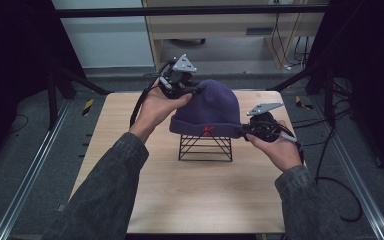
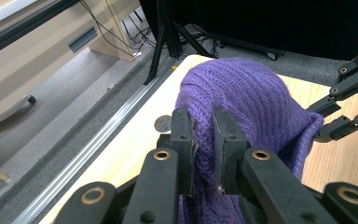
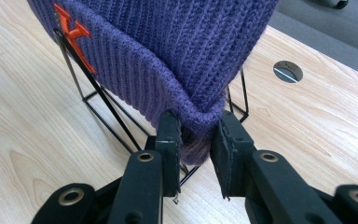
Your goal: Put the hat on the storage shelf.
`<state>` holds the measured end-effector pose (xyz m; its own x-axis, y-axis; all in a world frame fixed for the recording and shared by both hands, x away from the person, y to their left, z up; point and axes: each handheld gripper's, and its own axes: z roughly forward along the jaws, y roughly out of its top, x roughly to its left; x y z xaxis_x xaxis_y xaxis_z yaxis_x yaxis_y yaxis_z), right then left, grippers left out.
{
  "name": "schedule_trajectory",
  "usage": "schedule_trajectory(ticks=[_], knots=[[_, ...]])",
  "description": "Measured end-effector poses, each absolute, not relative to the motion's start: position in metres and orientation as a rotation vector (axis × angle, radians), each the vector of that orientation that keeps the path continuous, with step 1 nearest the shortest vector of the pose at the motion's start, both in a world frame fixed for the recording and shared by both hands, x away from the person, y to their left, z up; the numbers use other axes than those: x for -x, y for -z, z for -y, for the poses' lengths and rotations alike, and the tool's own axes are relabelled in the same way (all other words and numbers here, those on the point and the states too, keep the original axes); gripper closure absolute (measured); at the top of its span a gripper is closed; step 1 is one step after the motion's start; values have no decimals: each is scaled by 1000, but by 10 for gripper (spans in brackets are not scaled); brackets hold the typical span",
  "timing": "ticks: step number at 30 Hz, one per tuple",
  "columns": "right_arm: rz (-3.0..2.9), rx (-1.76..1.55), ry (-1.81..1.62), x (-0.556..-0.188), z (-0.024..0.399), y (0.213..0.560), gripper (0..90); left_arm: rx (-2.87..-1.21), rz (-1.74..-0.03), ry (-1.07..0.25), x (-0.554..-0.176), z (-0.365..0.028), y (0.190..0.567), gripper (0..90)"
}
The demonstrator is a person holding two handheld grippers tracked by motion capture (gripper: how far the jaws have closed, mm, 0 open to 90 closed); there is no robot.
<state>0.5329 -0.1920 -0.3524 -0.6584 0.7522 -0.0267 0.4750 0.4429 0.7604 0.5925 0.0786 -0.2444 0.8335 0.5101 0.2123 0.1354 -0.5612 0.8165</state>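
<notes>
The left gripper (image 2: pixel 203 154) has its two black jaws drawn close together on a fold of the purple rib-knit beanie (image 2: pixel 251 102), pinching the wool near the crown; in the left gripper view the knit bunches between the pads and spills out below them. In the high view the left gripper (image 1: pixel 192 90), with its grey three-cornered plate on top, sits at the far left side of the beanie (image 1: pixel 207 107), held up by the person's left hand (image 1: pixel 155 107).

The right gripper (image 3: pixel 196 140) holds its jaws a little wider, closed over the thick folded cuff at the beanie's lower edge, with the doubled band pressed between the pads. In the high view the right gripper (image 1: pixel 244 131) meets the cuff's right end, carried by the right hand (image 1: pixel 280 147).

The beanie sits over a black wire stand (image 1: pixel 205 147) with thin straight rods forming an open, angular frame, standing near the middle of the pale wood-grain table (image 1: pixel 180 195). The knit is soft and chunky, with vertical ribs and a rounded dome. On the front of the cuff is an orange stitched mark (image 3: pixel 74 35); it resembles a letter K, though I cannot read it surely. A round grey cable port (image 3: pixel 287 71) is set flush in the tabletop beyond the stand.
</notes>
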Motion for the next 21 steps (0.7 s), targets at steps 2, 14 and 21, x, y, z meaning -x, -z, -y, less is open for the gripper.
schedule_trajectory(ticks=[2, 14, 21], knots=[[-2332, -1044, -1064, -533, 193, 353, 729, -2137, -470, -544, -592, -78, 245, 800], [-2336, -1047, -1049, -533, 193, 356, 725, -2131, -475, -531, -592, -78, 254, 799], [-2339, -1057, -1055, -531, 195, 363, 726, -2136, -467, -528, -590, -77, 258, 799]])
